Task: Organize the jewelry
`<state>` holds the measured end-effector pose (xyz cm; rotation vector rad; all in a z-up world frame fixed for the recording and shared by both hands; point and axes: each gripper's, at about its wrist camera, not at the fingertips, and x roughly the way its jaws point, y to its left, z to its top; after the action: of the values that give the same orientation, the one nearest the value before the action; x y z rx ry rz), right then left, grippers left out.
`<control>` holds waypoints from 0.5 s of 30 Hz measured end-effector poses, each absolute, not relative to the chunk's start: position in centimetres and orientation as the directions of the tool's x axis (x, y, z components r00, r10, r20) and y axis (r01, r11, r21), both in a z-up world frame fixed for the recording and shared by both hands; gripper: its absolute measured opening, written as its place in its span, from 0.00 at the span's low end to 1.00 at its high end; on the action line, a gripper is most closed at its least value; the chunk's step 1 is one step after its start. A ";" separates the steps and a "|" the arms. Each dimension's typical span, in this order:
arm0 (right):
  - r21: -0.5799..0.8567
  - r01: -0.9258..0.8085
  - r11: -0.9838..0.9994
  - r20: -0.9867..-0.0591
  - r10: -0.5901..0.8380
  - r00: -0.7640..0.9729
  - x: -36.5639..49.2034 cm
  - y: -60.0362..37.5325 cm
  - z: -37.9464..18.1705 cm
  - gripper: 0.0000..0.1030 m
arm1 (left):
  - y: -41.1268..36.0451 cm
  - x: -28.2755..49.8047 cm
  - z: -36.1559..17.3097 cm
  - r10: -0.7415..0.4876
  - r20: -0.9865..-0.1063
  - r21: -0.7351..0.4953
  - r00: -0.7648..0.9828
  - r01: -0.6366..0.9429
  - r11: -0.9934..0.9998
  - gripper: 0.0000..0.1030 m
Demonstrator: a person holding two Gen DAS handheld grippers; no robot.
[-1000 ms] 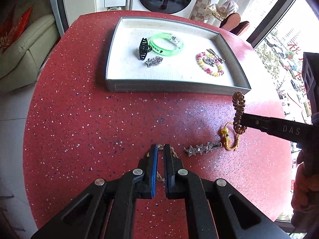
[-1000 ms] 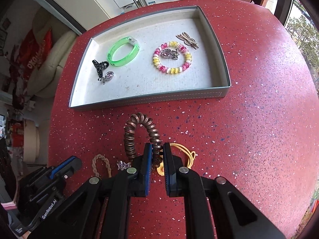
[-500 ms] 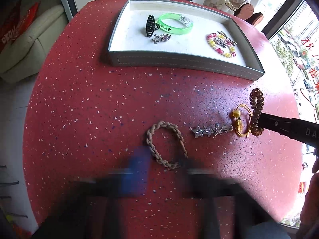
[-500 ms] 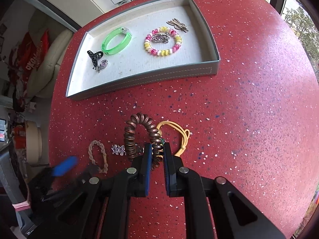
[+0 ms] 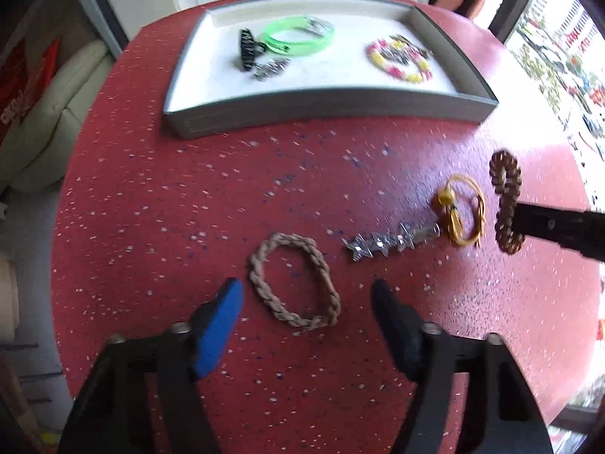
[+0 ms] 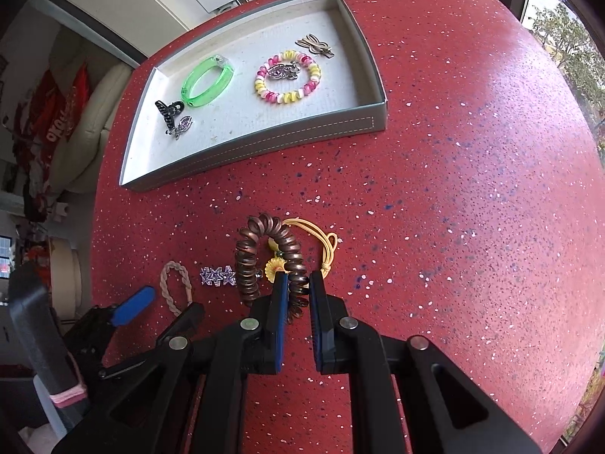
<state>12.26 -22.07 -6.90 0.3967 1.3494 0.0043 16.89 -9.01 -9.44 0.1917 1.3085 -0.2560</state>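
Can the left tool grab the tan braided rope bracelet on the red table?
Probably yes. The left tool stands open just short of the tan braided rope bracelet, which lies flat and alone on the red speckled table. Nothing lies between them; the silver star clip sits apart.

A glossy red speckled stone-like tabletop (image 6: 453, 189) fills the frame. Upper left, the grey stitched tray (image 6: 264, 143) looks matt, its translucent green plastic bangle (image 6: 206, 81) shiny. Lower left, a tan braided cord bracelet (image 5: 293, 283) looks rough.
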 end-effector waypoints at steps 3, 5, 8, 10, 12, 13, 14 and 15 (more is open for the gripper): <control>0.280 0.225 0.933 -0.946 0.229 0.229 12.2 -22.1 -6.9 0.12 | -9.4 16.8 -10.0 -0.073 -0.972 -0.001 0.225 0.304 0.953 0.66; 0.279 0.226 0.933 -0.947 0.228 0.229 12.1 -22.1 -7.0 0.12 | -9.3 16.6 -10.1 -0.086 -0.971 -0.012 0.224 0.312 0.950 0.57; 0.281 0.226 0.933 -0.946 0.229 0.229 12.1 -22.0 -6.9 0.12 | -9.1 16.4 -9.9 -0.095 -0.967 -0.010 0.234 0.340 0.940 0.28; 0.282 0.223 0.933 -0.945 0.230 0.232 12.2 -21.9 -6.8 0.12 | -8.6 16.5 -9.9 -0.128 -0.967 -0.051 0.220 0.326 0.944 0.28; 0.283 0.217 0.934 -0.944 0.230 0.237 12.2 -21.9 -6.6 0.12 | -7.8 16.7 -9.5 -0.179 -0.960 -0.111 0.214 0.296 0.949 0.28; 0.283 0.216 0.935 -0.943 0.230 0.239 12.2 -21.9 -6.5 0.12 | -7.4 16.7 -9.3 -0.201 -0.956 -0.135 0.214 0.287 0.948 0.28; 0.285 0.215 0.934 -0.942 0.231 0.243 12.3 -21.9 -6.4 0.12 | -7.0 16.8 -9.0 -0.217 -0.952 -0.153 0.215 0.280 0.948 0.28; 0.288 0.216 0.933 -0.941 0.234 0.246 12.3 -21.9 -6.2 0.12 | -6.6 16.8 -8.6 -0.231 -0.948 -0.168 0.217 0.275 0.947 0.28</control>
<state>12.29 -21.88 -6.24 0.3971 1.3330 0.0126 16.78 -6.58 -8.65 0.0392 1.3056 -0.3509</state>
